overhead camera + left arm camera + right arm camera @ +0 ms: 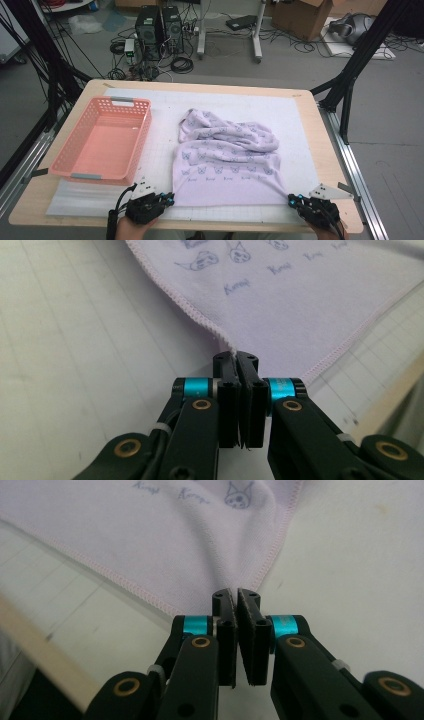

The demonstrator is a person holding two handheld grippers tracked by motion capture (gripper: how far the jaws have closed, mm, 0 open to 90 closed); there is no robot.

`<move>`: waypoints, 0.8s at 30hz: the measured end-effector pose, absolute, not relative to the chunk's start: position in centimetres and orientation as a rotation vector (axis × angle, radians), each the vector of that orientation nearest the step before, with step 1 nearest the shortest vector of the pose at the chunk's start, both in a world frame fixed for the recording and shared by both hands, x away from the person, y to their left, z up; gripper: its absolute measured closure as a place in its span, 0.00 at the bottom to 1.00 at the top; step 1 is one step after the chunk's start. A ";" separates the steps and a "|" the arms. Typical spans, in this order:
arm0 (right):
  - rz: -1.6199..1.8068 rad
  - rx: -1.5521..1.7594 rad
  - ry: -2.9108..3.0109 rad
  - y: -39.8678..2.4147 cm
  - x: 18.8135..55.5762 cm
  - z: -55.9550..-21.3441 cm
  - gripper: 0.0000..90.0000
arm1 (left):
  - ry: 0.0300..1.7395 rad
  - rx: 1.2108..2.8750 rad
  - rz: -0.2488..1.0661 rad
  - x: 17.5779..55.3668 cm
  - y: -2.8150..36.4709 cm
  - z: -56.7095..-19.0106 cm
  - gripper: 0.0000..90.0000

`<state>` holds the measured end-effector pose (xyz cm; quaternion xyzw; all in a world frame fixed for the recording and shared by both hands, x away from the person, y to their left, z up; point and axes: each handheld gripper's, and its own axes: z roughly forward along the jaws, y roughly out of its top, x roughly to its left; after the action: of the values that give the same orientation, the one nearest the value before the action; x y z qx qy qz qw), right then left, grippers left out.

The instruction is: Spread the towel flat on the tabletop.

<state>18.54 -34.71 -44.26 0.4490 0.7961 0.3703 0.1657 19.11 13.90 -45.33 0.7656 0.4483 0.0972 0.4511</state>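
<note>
A pale lilac towel [225, 165] printed with small cartoon faces lies on the white mat, its near part flat and its far part bunched up. My left gripper [170, 199] is shut on the towel's near left corner [231, 351]. My right gripper [291, 200] is shut on the near right corner [235, 587]. In both gripper views the black jaws meet with the stitched hem of the towel [300, 300] pinched at their tips. Both grippers sit low at the table's front edge, held by the person's hands.
A pink plastic basket [102, 140] stands on the left of the table, with nothing in it. The white gridded mat [300, 120] covers most of the wooden tabletop [330, 150]. Beyond the table are computer towers, cables and boxes on the floor.
</note>
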 end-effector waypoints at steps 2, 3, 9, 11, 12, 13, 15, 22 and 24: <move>1.040 1.260 2.287 -34.6 17.5 -44.3 0.96 | 1.104 1.893 0.246 18.3 14.1 -45.5 0.97; 1.040 1.258 2.289 -34.6 17.0 -44.4 0.96 | 1.108 1.889 0.239 17.8 14.2 -45.5 0.97; 1.014 1.200 2.324 -34.2 14.1 -44.1 0.96 | 1.094 1.903 0.215 15.1 14.6 -45.5 0.97; 1.026 1.201 2.327 -34.4 13.2 -43.9 0.96 | 1.079 1.910 0.198 14.4 14.6 -45.4 0.97; 1.028 1.208 2.326 -34.5 12.7 -43.9 0.96 | 1.067 1.917 0.185 14.1 14.7 -45.4 0.97; 1.024 1.207 2.323 -34.6 12.3 -43.9 0.95 | 1.064 1.920 0.185 13.9 14.7 -45.3 0.95; 1.020 1.210 2.308 -34.6 11.9 -44.0 0.89 | 1.077 1.910 0.211 14.2 14.8 -45.1 0.78; 1.116 1.294 2.158 -34.9 13.9 -43.5 0.67 | 1.109 1.794 0.237 17.0 15.3 -44.7 0.54; 1.141 1.295 2.148 -34.8 14.5 -43.5 0.66 | 1.096 1.765 0.242 17.2 15.6 -44.3 0.53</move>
<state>14.55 -34.78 -43.45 0.4611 0.7652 0.4063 0.1919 17.24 15.58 -44.30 0.7302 0.4535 0.0999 0.5011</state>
